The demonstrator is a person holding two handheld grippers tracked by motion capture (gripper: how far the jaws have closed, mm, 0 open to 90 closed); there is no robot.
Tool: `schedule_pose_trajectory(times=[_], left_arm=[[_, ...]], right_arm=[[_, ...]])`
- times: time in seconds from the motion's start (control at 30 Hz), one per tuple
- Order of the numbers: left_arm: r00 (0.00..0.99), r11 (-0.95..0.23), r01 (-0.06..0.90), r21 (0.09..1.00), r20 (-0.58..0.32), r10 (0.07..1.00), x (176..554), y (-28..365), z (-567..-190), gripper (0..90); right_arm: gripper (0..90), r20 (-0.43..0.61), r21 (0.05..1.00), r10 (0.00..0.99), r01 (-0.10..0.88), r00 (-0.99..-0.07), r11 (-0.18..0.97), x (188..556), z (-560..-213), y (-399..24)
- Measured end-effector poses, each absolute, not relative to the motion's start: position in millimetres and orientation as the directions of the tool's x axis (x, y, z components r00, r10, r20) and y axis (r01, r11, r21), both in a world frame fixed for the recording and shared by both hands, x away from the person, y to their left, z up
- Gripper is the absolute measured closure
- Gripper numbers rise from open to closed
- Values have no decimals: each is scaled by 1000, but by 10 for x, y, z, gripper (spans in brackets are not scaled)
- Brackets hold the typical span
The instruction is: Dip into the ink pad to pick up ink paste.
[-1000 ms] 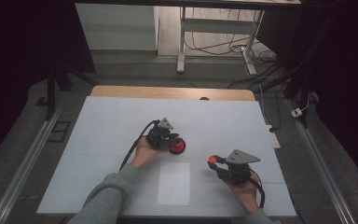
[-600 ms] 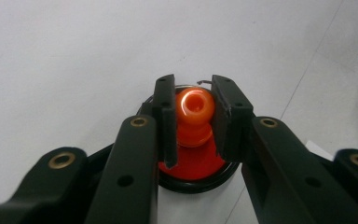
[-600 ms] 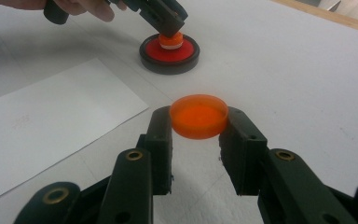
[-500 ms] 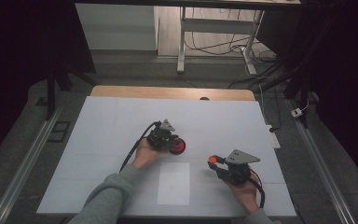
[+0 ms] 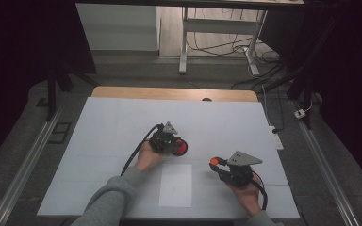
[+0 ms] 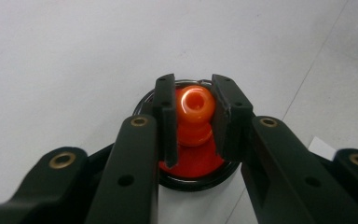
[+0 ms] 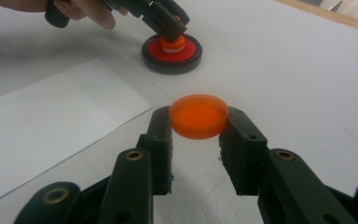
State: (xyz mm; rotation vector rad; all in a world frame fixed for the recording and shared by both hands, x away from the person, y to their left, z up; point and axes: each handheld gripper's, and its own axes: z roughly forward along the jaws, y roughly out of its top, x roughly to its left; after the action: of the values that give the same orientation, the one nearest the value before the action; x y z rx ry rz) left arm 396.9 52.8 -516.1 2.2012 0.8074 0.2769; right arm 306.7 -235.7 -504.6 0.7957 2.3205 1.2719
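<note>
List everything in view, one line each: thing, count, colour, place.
round black-rimmed base with red inside: one, black and red, mid-table.
orange plastic knob: one, orange, upright on the base, clamped by the left tongs.
flat orange plastic disc: one, orange, clamped by the right tongs above the table.
white paper sheet: one, white, near table edge between the hands.
white table top: one, white, wooden strip at far edge.
left tongs: one, black, shut on the knob.
right tongs: one, black, shut on the disc.
</note>
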Motion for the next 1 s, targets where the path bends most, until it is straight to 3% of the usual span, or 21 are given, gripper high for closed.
schedule_pose_trajectory(times=[1.0], left_arm=[[763,-479,454,751,-50,645,3916,543,-5208,731]], right_arm=[[650,-55,849,639,301,-767,434,3061,-5047,-2353]])
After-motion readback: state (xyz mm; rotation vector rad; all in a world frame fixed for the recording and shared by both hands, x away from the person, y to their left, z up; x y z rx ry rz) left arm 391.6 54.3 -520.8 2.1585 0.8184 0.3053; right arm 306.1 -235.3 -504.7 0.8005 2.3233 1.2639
